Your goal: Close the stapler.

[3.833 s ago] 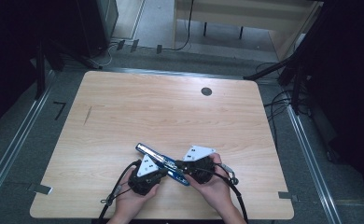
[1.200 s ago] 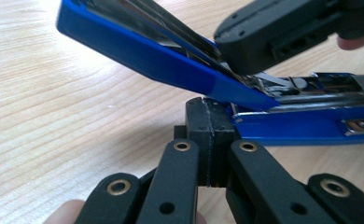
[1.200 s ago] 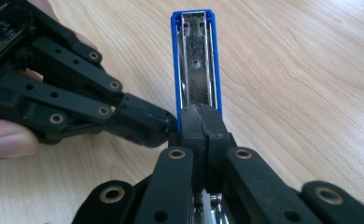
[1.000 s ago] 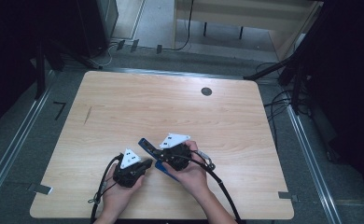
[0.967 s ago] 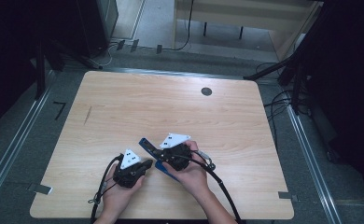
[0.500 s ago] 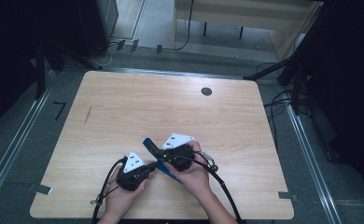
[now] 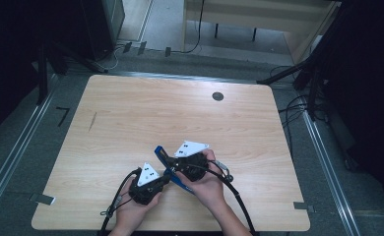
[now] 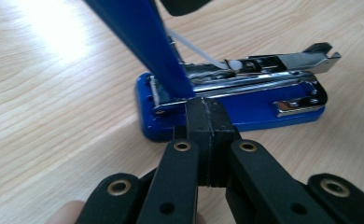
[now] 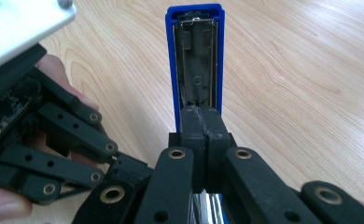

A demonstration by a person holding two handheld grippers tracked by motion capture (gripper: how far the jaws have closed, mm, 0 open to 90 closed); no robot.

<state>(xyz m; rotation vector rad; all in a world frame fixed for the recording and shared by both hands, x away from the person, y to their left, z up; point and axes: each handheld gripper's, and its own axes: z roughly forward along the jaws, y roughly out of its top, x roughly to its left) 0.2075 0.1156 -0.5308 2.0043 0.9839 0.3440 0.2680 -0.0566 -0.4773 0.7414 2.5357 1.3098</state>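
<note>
Near the counter's (image 7: 131, 123) front edge, stapler (image 8: 245, 100) sits opened: left gripper (image 8: 207, 119) clamps its base end, right gripper (image 9: 203, 126) holds the lid (image 9: 195, 56) up. Opening's approx done; loading or closing remains, I'd judge.

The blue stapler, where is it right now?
In the high view the blue stapler lies at the near edge of the wooden table, between the left gripper and the right gripper, with its lid swung open.
</note>
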